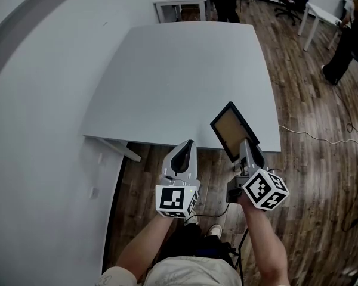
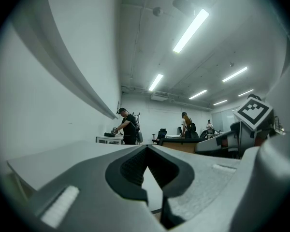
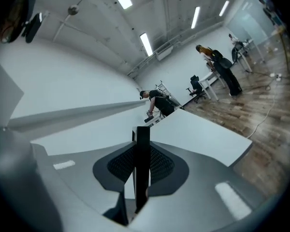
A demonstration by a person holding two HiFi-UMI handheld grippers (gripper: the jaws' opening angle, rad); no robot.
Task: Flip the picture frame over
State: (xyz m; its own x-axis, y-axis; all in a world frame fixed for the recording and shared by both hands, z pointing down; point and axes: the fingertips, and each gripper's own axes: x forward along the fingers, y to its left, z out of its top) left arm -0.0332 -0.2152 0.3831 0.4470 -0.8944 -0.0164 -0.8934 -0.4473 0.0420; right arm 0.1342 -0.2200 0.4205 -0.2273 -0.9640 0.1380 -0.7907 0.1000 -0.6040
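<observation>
Picture frame (image 1: 234,130) tilted mid-flip at the worktop's (image 1: 179,76) near edge.
Your right tongs (image 1: 246,149) clamp it, left tongs (image 1: 189,144) clenched empty; next, lay it down turned over.

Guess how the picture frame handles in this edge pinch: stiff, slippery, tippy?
Probably stiff: the picture frame looks flat though the right gripper holds only one edge. Likely light, held out by that pinch alone. It may pivot or slip, since most of it sits beyond the fingers.
</observation>
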